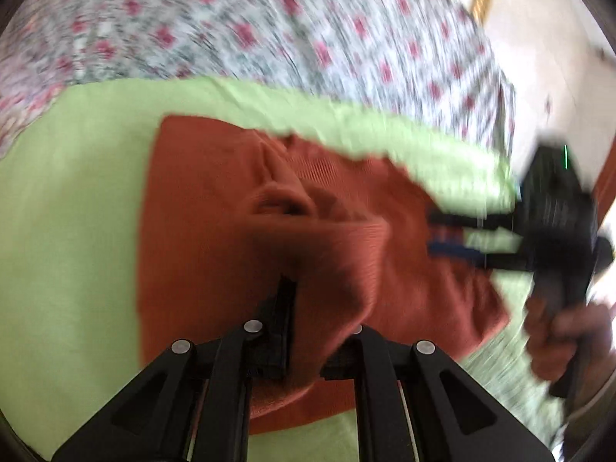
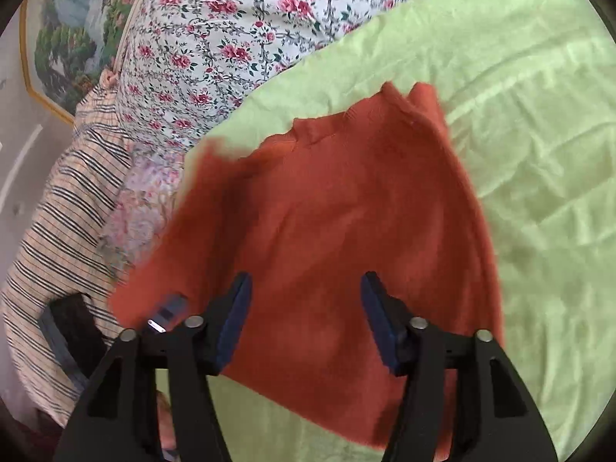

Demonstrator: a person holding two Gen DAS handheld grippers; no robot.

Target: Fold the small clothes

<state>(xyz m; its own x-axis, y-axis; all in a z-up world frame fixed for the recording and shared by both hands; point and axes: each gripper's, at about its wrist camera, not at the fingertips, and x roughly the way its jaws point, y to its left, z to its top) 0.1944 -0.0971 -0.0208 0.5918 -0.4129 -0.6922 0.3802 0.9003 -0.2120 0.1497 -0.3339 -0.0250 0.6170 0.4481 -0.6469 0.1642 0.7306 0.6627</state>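
Observation:
A rust-orange knit garment [image 1: 215, 208] lies on a light green sheet [image 1: 69, 231], with one part lifted. My left gripper [image 1: 308, 308] is shut on a raised fold of that garment, and the cloth drapes over its right finger. In the right wrist view the same garment [image 2: 346, 211] spreads out below my right gripper [image 2: 308, 308]. Its blue-padded fingers [image 2: 235, 319] stand apart with nothing pinched between them. The left wrist view shows the right gripper [image 1: 458, 235] at the garment's right edge, held by a hand [image 1: 558, 331].
The green sheet [image 2: 539, 154] covers a bed. Floral bedding [image 2: 215, 38] lies behind it, and a striped cloth [image 2: 57, 211] lies at the left. A framed landscape picture [image 2: 65, 38] stands beyond. Something dark and blurred [image 2: 73, 319] sits under the garment's left edge.

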